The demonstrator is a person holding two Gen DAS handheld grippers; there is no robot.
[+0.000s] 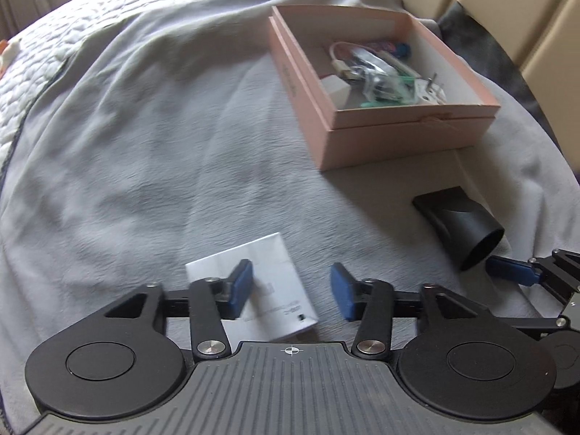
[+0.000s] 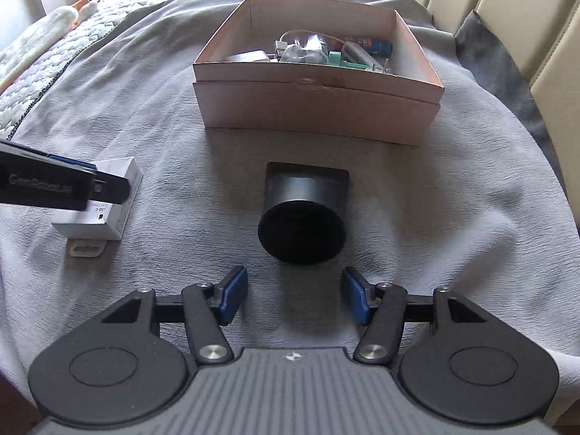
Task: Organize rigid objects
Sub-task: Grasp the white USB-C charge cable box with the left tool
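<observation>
A small white carton (image 1: pixel 272 264) printed with USB-C lies on the grey blanket. My left gripper (image 1: pixel 291 286) hovers over it, open, with one blue pad over the carton's top and nothing pressed. In the right wrist view the same carton (image 2: pixel 116 203) shows under the left gripper's fingers (image 2: pixel 108 183). A black tapered nozzle (image 2: pixel 304 214) lies on its side, round mouth towards my right gripper (image 2: pixel 295 295), which is open just short of it. An open pink box (image 2: pixel 315 108) beyond holds a cable, a plug and other small items.
The grey blanket (image 1: pixel 145 181) covers a bed with a white quilt (image 1: pixel 90 11) at the far left. Beige padded panels (image 2: pixel 507 29) line the right side, with a dark cloth (image 2: pixel 485 54) below them. A white and orange item (image 2: pixel 72 11) lies at the far left.
</observation>
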